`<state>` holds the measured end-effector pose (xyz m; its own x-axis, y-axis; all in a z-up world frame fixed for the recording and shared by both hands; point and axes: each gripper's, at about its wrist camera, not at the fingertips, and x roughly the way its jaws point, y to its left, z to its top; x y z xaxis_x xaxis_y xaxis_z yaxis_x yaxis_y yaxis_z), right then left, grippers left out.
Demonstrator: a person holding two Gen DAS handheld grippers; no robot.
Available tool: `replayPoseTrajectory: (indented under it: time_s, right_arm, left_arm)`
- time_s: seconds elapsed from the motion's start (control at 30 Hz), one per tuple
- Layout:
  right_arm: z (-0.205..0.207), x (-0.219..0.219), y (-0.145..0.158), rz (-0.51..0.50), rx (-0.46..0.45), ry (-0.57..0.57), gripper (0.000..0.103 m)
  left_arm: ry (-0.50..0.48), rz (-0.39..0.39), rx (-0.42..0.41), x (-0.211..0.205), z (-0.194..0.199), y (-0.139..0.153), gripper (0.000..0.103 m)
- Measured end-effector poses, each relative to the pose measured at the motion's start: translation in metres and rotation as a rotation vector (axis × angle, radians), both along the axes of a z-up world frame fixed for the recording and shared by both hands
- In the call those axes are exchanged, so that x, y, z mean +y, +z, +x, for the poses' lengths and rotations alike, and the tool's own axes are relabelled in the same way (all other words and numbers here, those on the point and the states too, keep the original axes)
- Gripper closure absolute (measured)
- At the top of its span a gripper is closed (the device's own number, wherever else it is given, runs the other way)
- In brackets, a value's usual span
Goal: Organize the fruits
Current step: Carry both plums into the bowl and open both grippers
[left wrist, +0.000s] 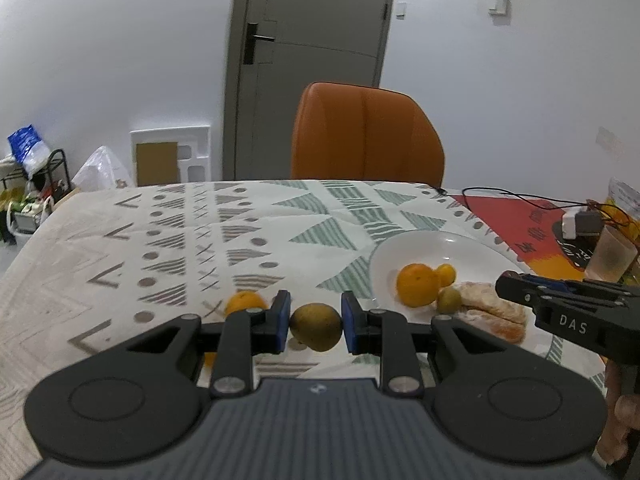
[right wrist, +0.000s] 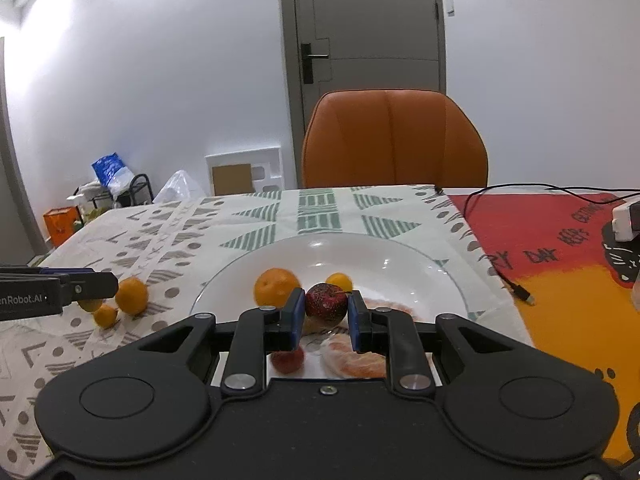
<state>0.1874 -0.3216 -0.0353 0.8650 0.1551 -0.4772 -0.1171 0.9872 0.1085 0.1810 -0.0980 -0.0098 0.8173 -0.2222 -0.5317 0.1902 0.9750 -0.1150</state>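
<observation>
My left gripper is shut on a round green-brown fruit, held above the patterned cloth just left of the white plate. On the plate lie an orange, a smaller orange, a small green fruit and peeled citrus pieces. Over the plate's near side, my right gripper is shut on a dark red fruit. A red fruit and the citrus pieces lie under it. Two oranges sit on the cloth near the left gripper.
An orange chair stands behind the table's far edge. To the right of the plate lie a red and orange mat, a black cable, a white adapter and a frosted cup. Clutter lines the wall at the left.
</observation>
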Motion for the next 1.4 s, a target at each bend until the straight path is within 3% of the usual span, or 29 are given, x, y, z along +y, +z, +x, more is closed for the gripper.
replayPoseTrajectory:
  time_s: [0.1, 0.2, 1.03, 1.2, 1.4]
  right_arm:
    - [0.004, -0.005, -0.002, 0.026, -0.003, 0.005, 0.081]
    - [0.006, -0.010, -0.002, 0.049, -0.021, 0.019, 0.073]
    - [-0.016, -0.052, -0.017, 0.128, 0.008, -0.055, 0.073]
    - [-0.019, -0.048, -0.015, 0.133, 0.002, -0.043, 0.073]
    - [-0.023, -0.042, -0.012, 0.134, -0.004, -0.030, 0.069]
  left_arm:
    - [-0.012, 0.009, -0.003, -0.009, 0.005, 0.002, 0.078]
    - [-0.021, 0.018, 0.003, -0.018, 0.009, 0.001, 0.078]
    - [-0.133, 0.053, 0.010, -0.072, 0.027, -0.001, 0.074]
    - [-0.091, 0.066, 0.015, -0.061, 0.023, 0.001, 0.065]
    - [-0.048, 0.070, 0.005, -0.045, 0.016, 0.005, 0.046]
